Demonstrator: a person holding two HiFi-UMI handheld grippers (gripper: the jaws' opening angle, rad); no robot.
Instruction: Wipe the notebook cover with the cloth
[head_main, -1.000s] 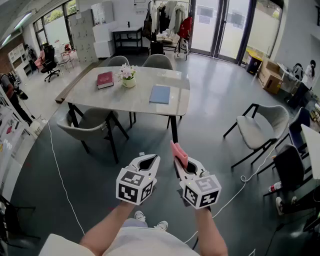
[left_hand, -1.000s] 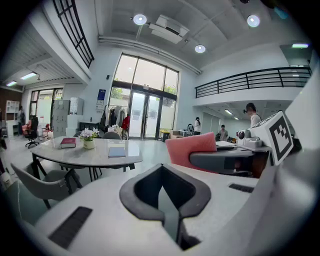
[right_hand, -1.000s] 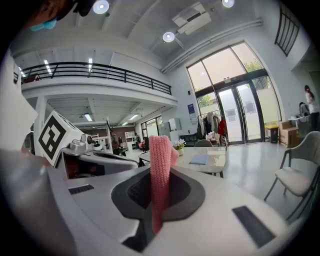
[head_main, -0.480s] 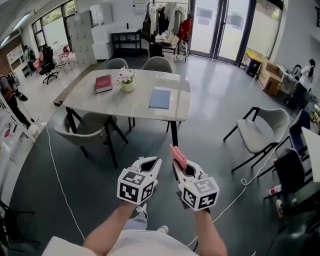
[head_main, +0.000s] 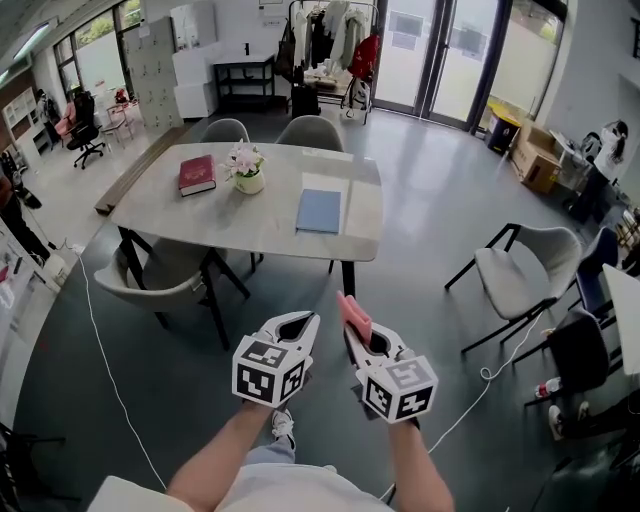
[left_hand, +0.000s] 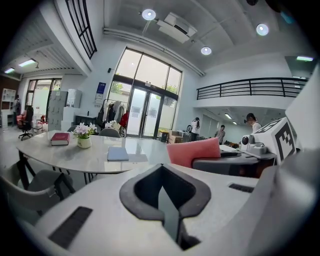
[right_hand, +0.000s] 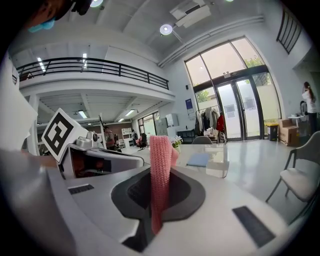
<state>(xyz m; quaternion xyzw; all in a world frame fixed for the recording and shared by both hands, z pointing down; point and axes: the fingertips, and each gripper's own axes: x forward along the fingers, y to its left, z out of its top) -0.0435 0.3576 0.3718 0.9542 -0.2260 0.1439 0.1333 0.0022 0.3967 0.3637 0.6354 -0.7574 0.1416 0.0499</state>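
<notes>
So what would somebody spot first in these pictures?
Probably the pink cloth pinched upright in the right gripper, beside the shut, empty left gripper. Then the blue notebook lying on the pale table ahead, near a pot of flowers and a red book.

Table w/ blue notebook, red book, flower pot.

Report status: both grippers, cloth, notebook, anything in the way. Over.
Left gripper shut, empty. Right gripper shut on pink cloth. Blue notebook flat on table, ahead, untouched. Flower pot beside it, apart.
</notes>
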